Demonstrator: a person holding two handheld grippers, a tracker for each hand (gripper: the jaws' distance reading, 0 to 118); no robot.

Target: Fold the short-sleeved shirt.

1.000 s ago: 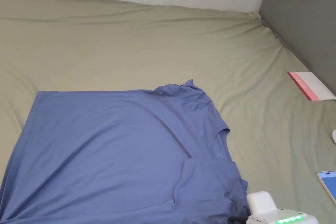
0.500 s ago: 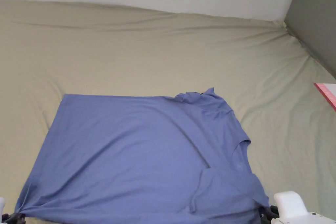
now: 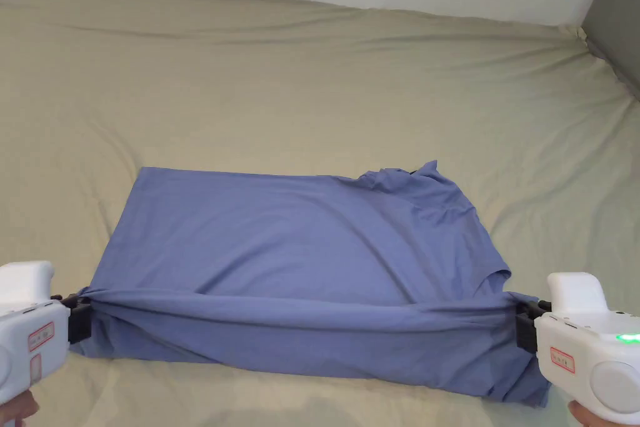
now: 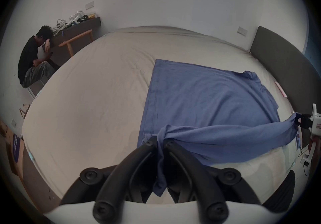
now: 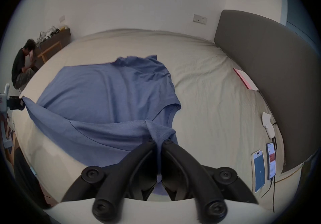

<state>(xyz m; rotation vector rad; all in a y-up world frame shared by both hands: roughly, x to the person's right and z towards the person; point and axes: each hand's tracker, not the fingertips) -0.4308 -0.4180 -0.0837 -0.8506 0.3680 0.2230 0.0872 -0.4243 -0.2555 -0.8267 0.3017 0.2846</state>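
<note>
A blue short-sleeved shirt [image 3: 294, 241] lies on the beige bed [image 3: 312, 84], hem to the left, neck to the right. Its near edge is lifted off the sheet and stretched in a taut band between both grippers. My left gripper [image 3: 80, 316] is shut on the near hem corner [image 4: 160, 140], with cloth hanging down between its jaws. My right gripper [image 3: 524, 322] is shut on the near shoulder by the neck opening [image 5: 157, 136]. The far sleeve [image 3: 412, 181] lies bunched at the back right. Under the lifted band, the near part of the shirt [image 3: 300, 350] rests on the bed.
A grey headboard [image 5: 260, 71] runs along the right side of the bed, with a pink-edged booklet [image 5: 245, 79], two phones [image 5: 259, 170] and a white device [image 5: 267, 126] beside it. A person [image 4: 33, 57] sits at a desk far left. Bare sheet lies beyond the shirt.
Both grippers have come up and forward into the head view, raising the shirt's near edge from the bed and pulling it into a tight band. The head camera has also shifted.
</note>
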